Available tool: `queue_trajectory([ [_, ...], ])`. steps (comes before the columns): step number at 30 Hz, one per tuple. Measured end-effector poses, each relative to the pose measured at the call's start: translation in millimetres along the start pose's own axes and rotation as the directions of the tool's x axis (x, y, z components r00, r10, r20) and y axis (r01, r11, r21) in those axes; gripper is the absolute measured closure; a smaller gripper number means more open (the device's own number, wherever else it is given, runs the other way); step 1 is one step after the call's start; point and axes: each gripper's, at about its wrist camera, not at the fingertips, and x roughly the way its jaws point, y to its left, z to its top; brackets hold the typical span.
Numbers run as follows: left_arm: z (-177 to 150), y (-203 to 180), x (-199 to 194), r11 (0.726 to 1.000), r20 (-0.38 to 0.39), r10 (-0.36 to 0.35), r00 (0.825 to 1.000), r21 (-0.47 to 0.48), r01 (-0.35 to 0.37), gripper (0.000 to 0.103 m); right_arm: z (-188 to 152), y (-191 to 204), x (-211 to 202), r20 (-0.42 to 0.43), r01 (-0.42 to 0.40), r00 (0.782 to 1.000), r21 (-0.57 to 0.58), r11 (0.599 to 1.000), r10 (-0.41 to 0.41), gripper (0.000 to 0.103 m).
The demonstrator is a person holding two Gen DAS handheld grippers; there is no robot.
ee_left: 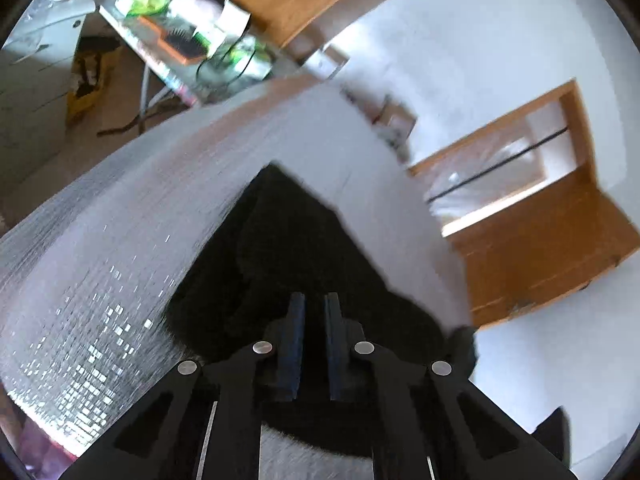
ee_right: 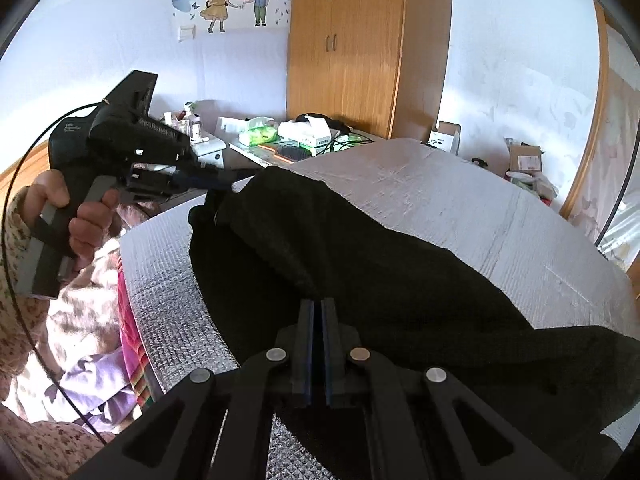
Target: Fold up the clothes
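Note:
A black garment (ee_left: 288,240) lies on a silver quilted mat (ee_left: 120,240) and comes to a point at its far end. My left gripper (ee_left: 314,298) sits over its near part, the pads narrowly apart with dark cloth between them. The right wrist view has the garment (ee_right: 380,280) rising in a ridge between the two grippers. A person's hand (ee_right: 88,216) holds the left gripper (ee_right: 236,180), whose tips are at the garment's lifted far-left corner. My right gripper (ee_right: 317,302) is shut, with the cloth's near edge drawn up to its pads. The mat (ee_right: 440,192) shows bare behind.
A cluttered side table (ee_right: 288,140) with tissue packs, boxes and a hairbrush stands beyond the mat, in front of a wooden wardrobe (ee_right: 344,48). Cardboard boxes (ee_right: 524,160) sit on the right. A floral-sleeved arm and colourful fabric are at the mat's left edge.

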Motion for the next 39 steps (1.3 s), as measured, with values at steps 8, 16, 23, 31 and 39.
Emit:
queue_trajectory([
  [8, -16.1, 6.9, -0.8, 0.996, -0.038, 0.009, 0.999, -0.089, -0.012, 0.05, -14.0, -1.0, 15.0, -0.051, -0.025, 0.998, 0.003, 1.0, 0.026, 0.099],
  [16, -29.6, 11.7, 24.8, 0.974, -0.105, -0.051, 0.993, -0.224, 0.026, 0.05, -17.4, -5.3, 14.8, -0.033, -0.056, 0.998, 0.019, 0.998, 0.057, 0.099],
  [23, -33.3, 14.2, 31.5, 0.951, -0.052, -0.044, 0.998, -0.308, 0.026, 0.051, -17.9, -11.3, 13.6, -0.009, -0.093, 0.996, 0.04, 0.995, 0.093, 0.099],
  [31, -33.5, 13.5, 28.6, 0.951, 0.02, 0.016, 1.0, -0.311, -0.009, 0.072, -21.0, -10.8, 13.3, 0.001, -0.111, 0.994, 0.047, 0.993, 0.111, 0.099],
  [39, -30.9, 12.9, 17.2, 0.96, 0.084, 0.034, 0.996, -0.279, -0.009, 0.093, -20.5, -6.9, 17.2, -0.003, -0.096, 0.995, 0.04, 0.995, 0.096, 0.099],
])
